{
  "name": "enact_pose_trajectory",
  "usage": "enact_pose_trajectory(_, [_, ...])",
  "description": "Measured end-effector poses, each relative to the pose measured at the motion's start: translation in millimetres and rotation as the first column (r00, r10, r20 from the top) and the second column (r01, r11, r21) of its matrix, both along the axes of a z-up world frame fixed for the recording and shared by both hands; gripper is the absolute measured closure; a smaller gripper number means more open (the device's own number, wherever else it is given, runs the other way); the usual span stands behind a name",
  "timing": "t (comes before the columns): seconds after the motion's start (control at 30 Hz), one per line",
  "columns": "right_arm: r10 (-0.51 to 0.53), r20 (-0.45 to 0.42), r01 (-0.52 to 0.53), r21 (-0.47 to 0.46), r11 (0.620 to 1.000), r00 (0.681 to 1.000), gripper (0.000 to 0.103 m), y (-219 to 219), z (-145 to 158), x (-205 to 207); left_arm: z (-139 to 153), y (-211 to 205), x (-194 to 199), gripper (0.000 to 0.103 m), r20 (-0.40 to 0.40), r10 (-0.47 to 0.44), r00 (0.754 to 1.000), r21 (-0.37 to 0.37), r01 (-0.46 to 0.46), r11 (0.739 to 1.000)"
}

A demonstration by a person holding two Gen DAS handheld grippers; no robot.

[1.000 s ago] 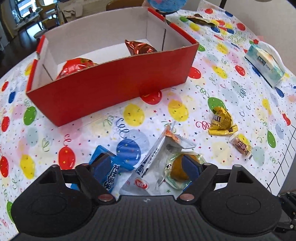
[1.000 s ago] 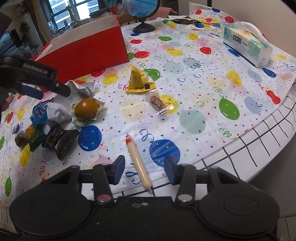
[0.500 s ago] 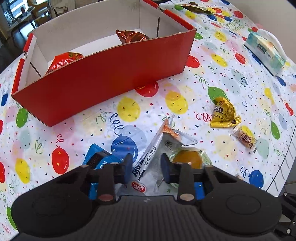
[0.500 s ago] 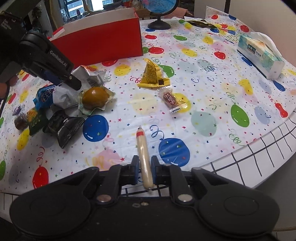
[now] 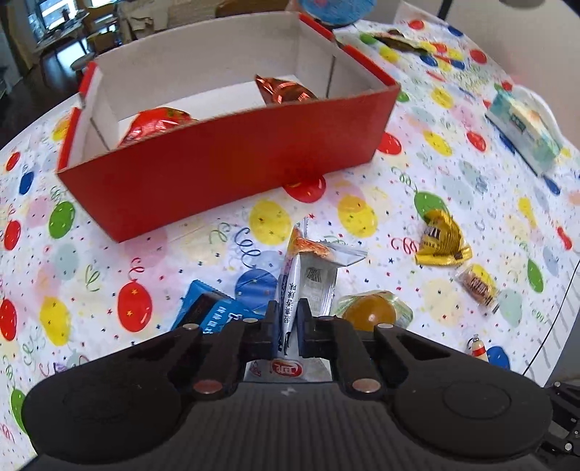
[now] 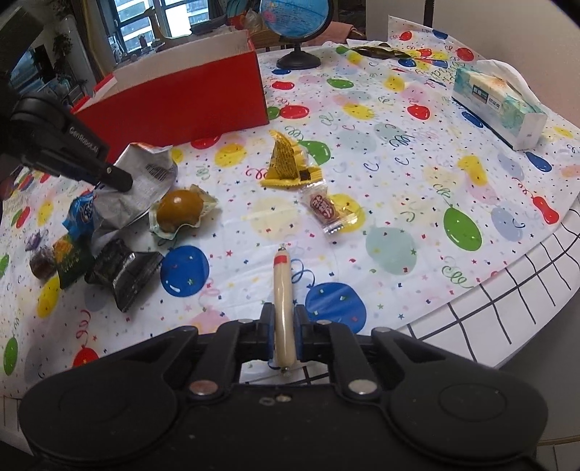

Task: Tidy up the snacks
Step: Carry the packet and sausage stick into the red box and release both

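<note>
My left gripper (image 5: pixel 288 326) is shut on a silver snack packet (image 5: pixel 308 279) with an orange top, raised slightly off the balloon tablecloth. Behind it stands the red box (image 5: pixel 232 159) with white inner walls; a red packet (image 5: pixel 156 121) and a copper foil packet (image 5: pixel 282 90) lie inside. My right gripper (image 6: pixel 282 331) is shut on a pale sausage stick (image 6: pixel 282 286) with a red band, near the table's front edge. In the right wrist view the left gripper (image 6: pixel 116 177) pinches the silver packet (image 6: pixel 145 181) in front of the red box (image 6: pixel 181 105).
Loose on the cloth lie a blue packet (image 5: pixel 214 311), a round yellow-brown cake (image 6: pixel 179 210), a gold wrapper (image 6: pixel 286 163), a small red candy (image 6: pixel 326 210), and dark and green packets (image 6: pixel 123 268). A tissue box (image 6: pixel 496 105) and a globe (image 6: pixel 297 21) stand farther back.
Both grippers closed from open: the left onto the silver packet, folding and lifting it, the right onto the sausage stick.
</note>
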State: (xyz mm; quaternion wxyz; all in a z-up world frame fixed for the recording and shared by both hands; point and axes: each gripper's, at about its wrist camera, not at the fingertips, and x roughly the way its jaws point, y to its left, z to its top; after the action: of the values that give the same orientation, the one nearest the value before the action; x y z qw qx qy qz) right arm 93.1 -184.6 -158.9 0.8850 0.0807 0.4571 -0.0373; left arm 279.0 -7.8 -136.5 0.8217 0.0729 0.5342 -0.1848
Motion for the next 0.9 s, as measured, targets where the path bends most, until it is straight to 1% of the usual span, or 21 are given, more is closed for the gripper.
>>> enact_pose_trajectory(0.23, [-0.006, 0.073, 0.004, 0.031, 1.0, 0.997, 0.094, -5, 27, 8, 32, 18, -6, 0.094, 0.038, 0.051, 0.998, -0.062, -0.048, 0.997])
enact_pose_trajectory(0.37, [0.014, 0.119, -0.022, 0.067, 0.998, 0.993, 0.094, -5, 50, 18, 55, 25, -12, 0.094, 0.075, 0.076, 0.994, -0.095, -0.069, 0.993])
enact_pose_trajectory(0.47, [0.041, 0.156, -0.053, 0.076, 0.996, 0.987, 0.094, -2, 68, 29, 72, 30, -14, 0.094, 0.102, 0.099, 0.99, -0.121, -0.087, 0.989])
enact_pose_trajectory(0.63, [0.1, 0.206, -0.118, 0.076, 0.99, 0.973, 0.094, 4, 99, 55, 94, 40, -10, 0.094, 0.142, 0.141, 0.98, -0.161, -0.118, 0.98])
enact_pose_trajectory(0.9, [0.185, 0.251, -0.204, 0.052, 0.978, 0.95, 0.094, 14, 136, 118, 119, 52, 12, 0.094, 0.19, 0.212, 0.959, -0.192, -0.176, 0.966])
